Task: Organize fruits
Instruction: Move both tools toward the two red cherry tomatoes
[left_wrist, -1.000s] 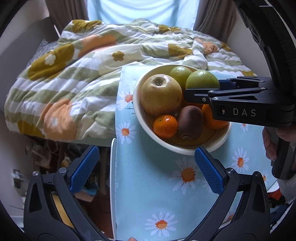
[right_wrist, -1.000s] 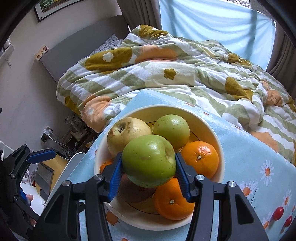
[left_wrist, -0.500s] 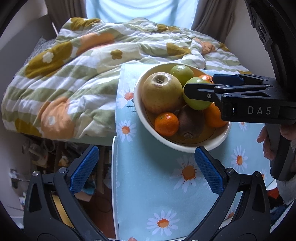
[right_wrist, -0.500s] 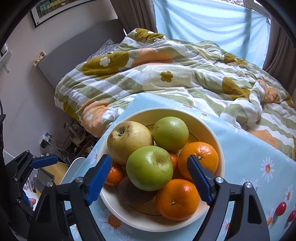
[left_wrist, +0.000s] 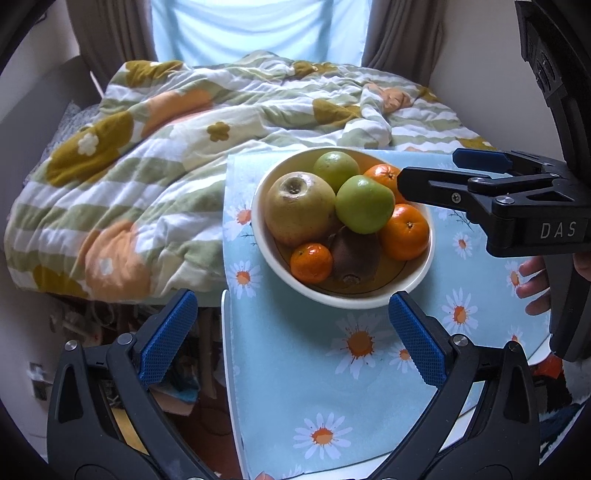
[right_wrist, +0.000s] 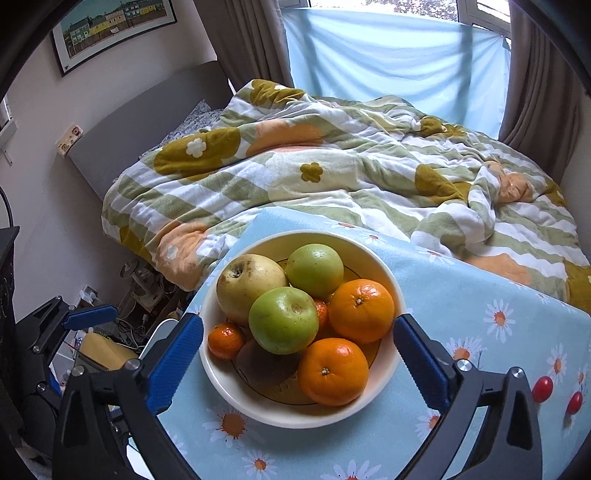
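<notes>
On the left lies a rumpled flowered blanket (right_wrist: 332, 177) over a bed, its edge meeting the far left corner of the table (right_wrist: 461, 295) with its blue daisy cloth. The left gripper (left_wrist: 295, 332) hangs over the table's left edge, jaws wide apart with nothing between them. The cream bowl (right_wrist: 384, 266) sits near the table's far left corner, close to the blanket. Inside it, from the left: a small mandarin (right_wrist: 225, 340), a yellowish apple (right_wrist: 247, 284) at the left rim, a brown kiwi (right_wrist: 264, 363) low in front, a green apple (right_wrist: 283, 320) resting on top of the pile, another green fruit (right_wrist: 314, 270) behind, and two oranges (right_wrist: 361, 311) on the right. The right gripper (right_wrist: 299, 362) is above the bowl's near side, its jaws opening; they flank the bowl and press on nothing, the green apple released. A hand (left_wrist: 533, 282) holds its handle by the table's right edge.
</notes>
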